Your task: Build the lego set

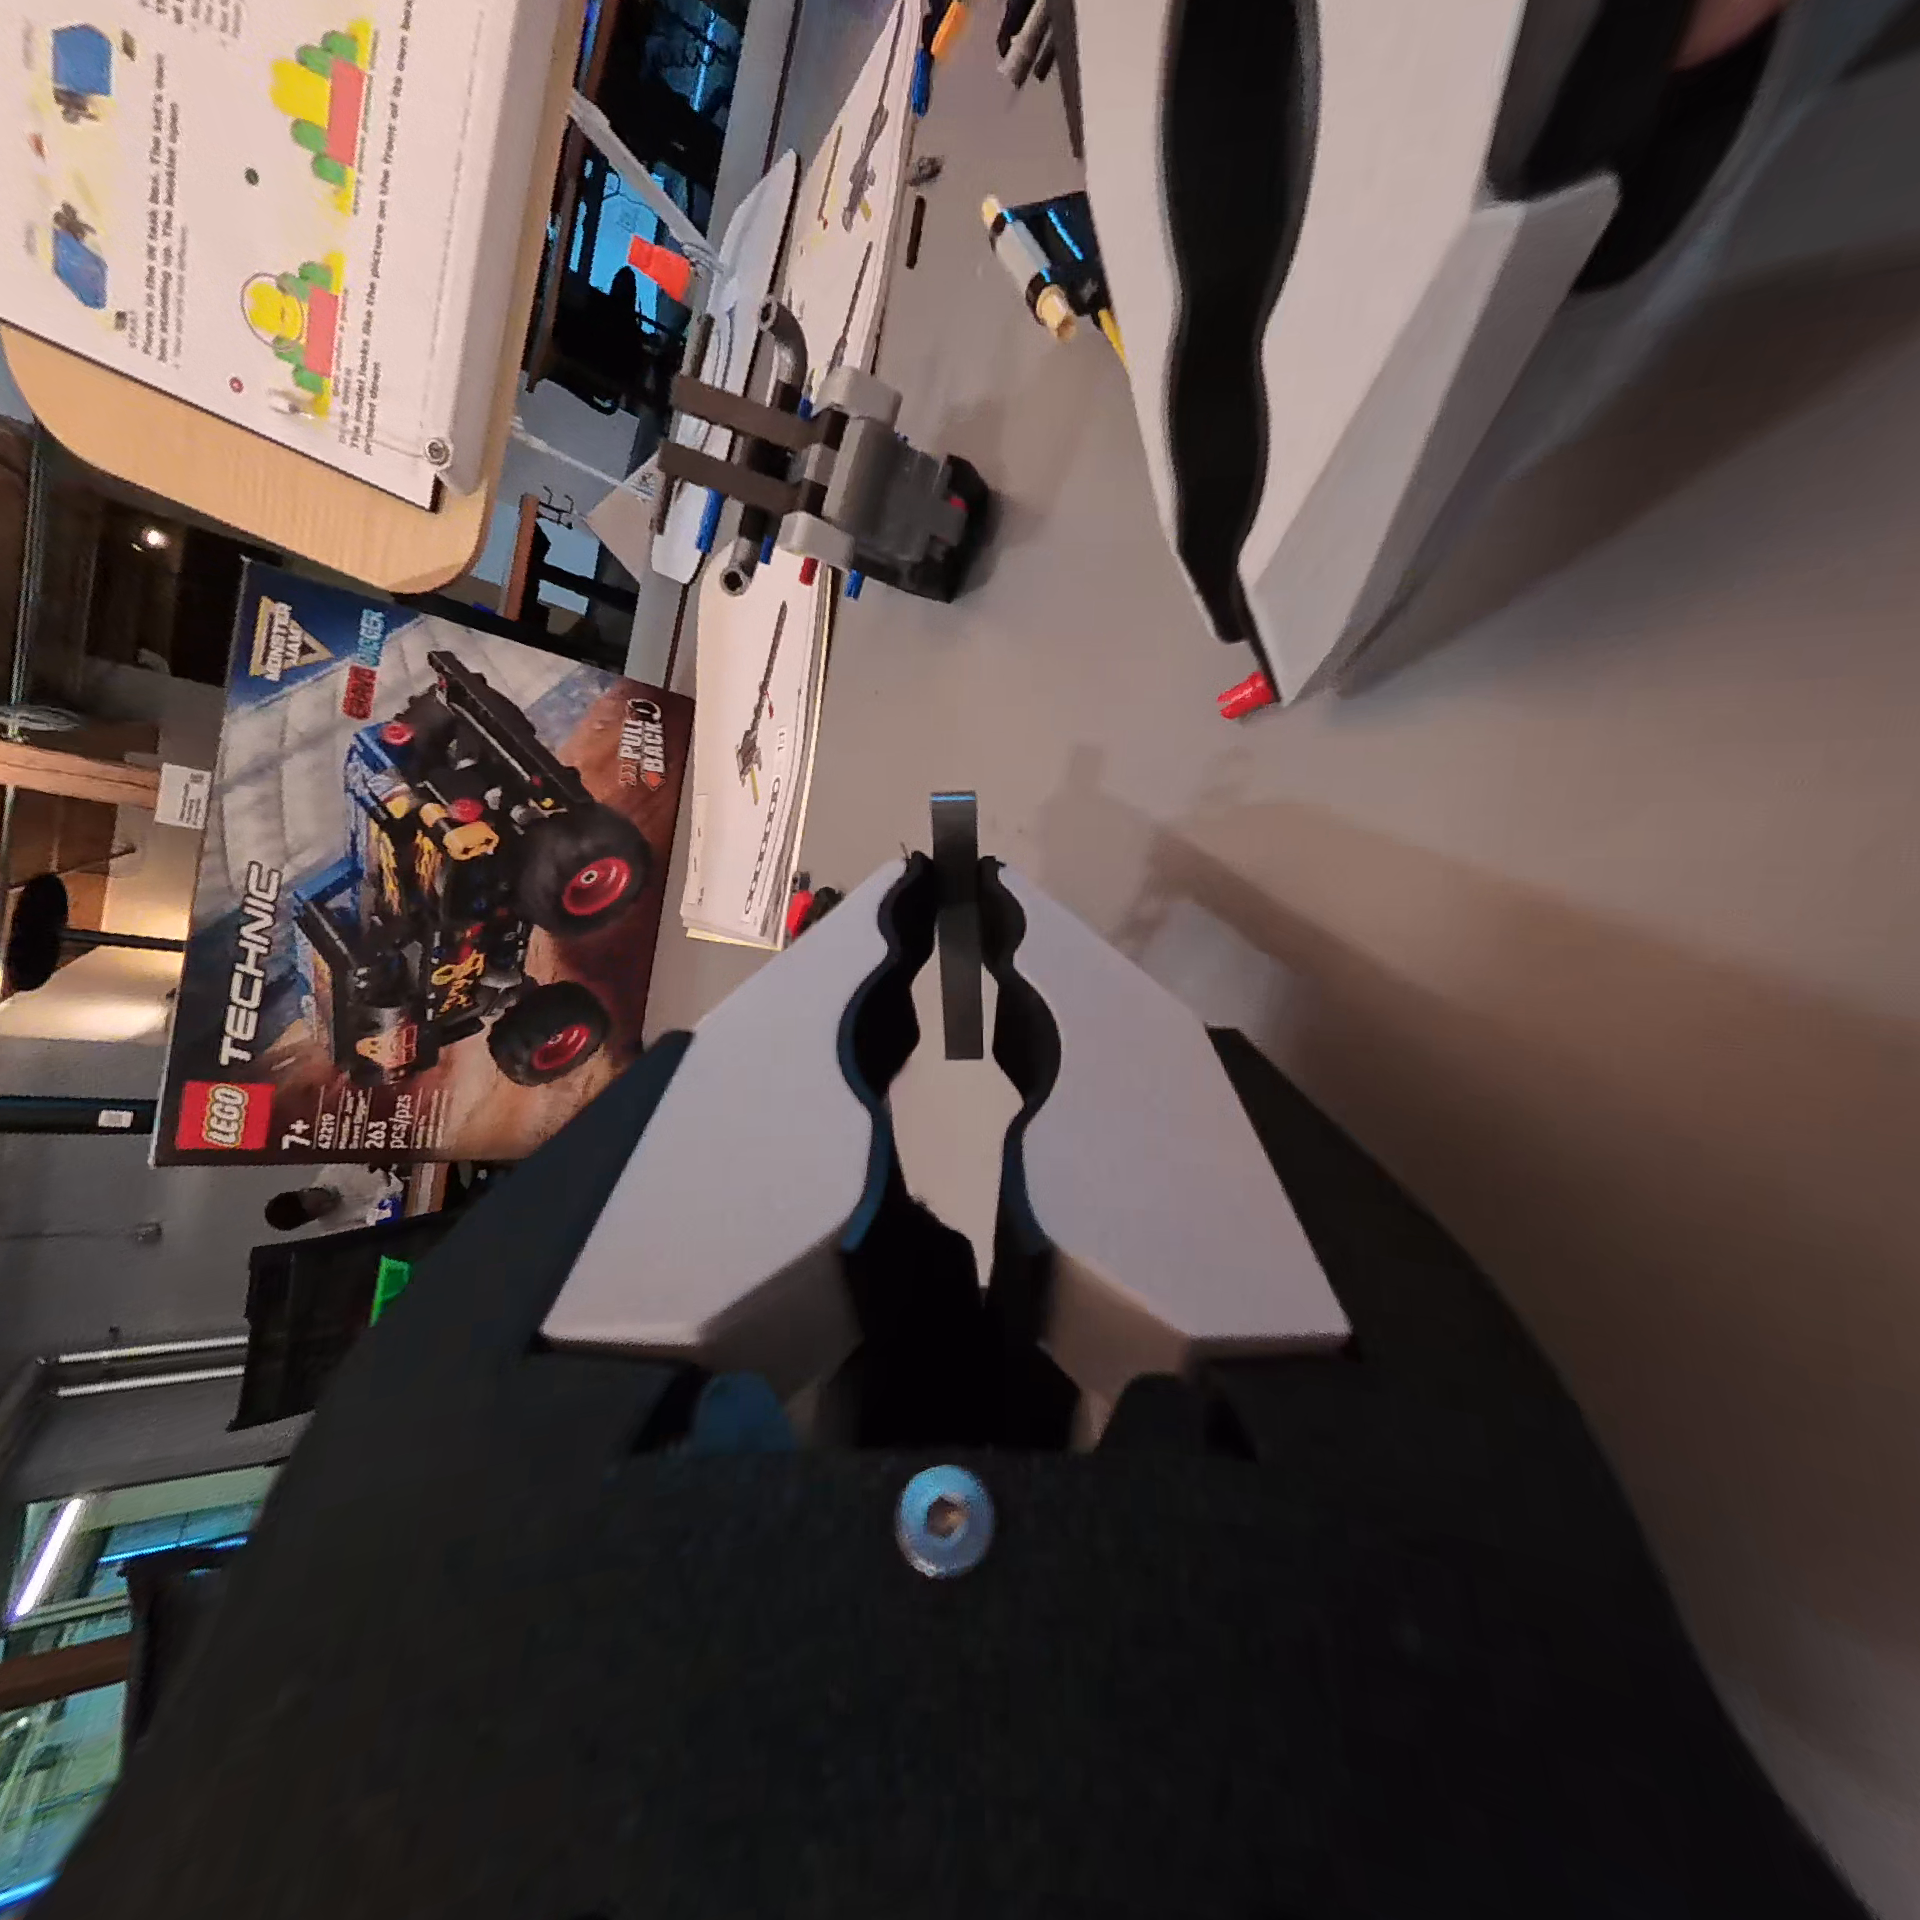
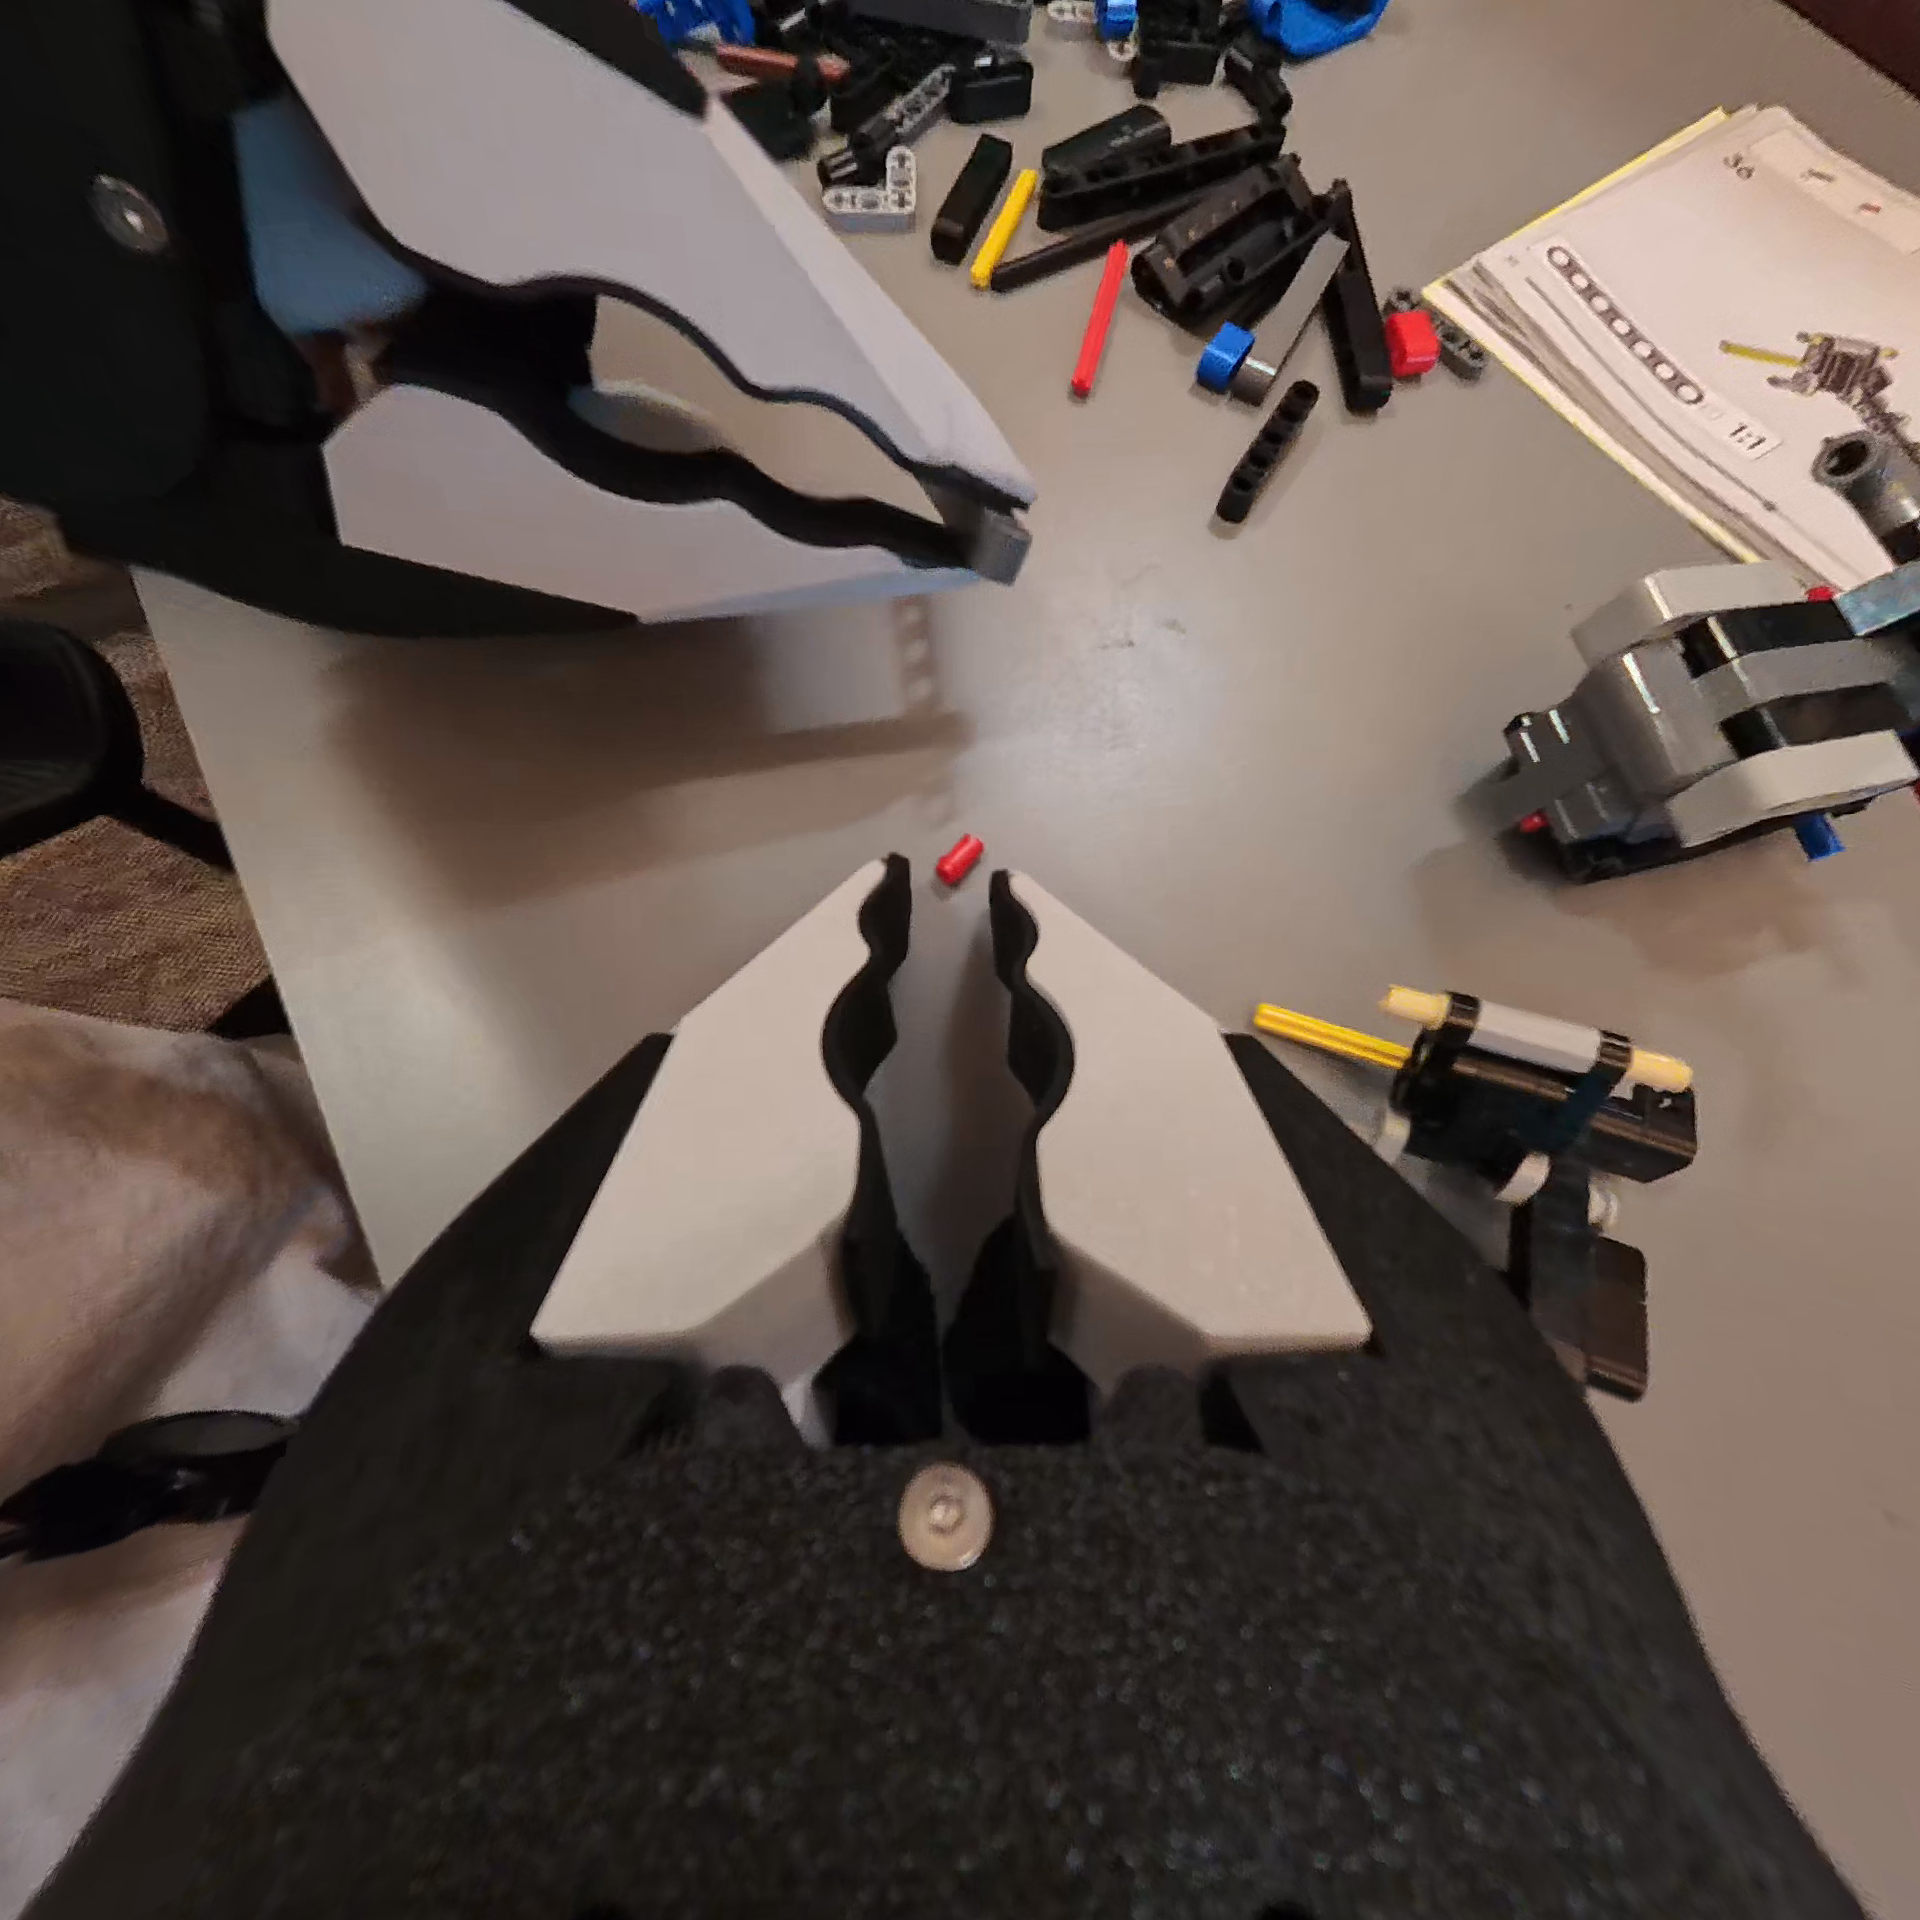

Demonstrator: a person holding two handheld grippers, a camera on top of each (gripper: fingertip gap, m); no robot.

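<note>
My left gripper (image 1: 954, 868) is shut on a flat dark grey beam (image 1: 956, 935) that sticks out past the tips, held above the grey table (image 1: 1558, 935). It also shows at upper left in the right wrist view (image 2: 987, 525), with the beam's end (image 2: 1003, 549) at its tips. My right gripper (image 2: 948, 883) is open by a narrow gap, low over the table. A small red pin (image 2: 958, 858) lies on the table just ahead of its tips, not gripped. In the left wrist view the right gripper (image 1: 1247, 634) points down beside the red pin (image 1: 1244, 694).
A part-built grey and black assembly (image 2: 1704, 727) stands at right, on the edge of an open instruction booklet (image 2: 1662, 312). A small black sub-assembly with a yellow axle (image 2: 1538, 1081) lies near right. A pile of loose parts (image 2: 1195, 208) lies farther back. The set's box (image 1: 416, 883) stands behind the table. The gap from one gripper's tips to the other's is roughly 6 cm.
</note>
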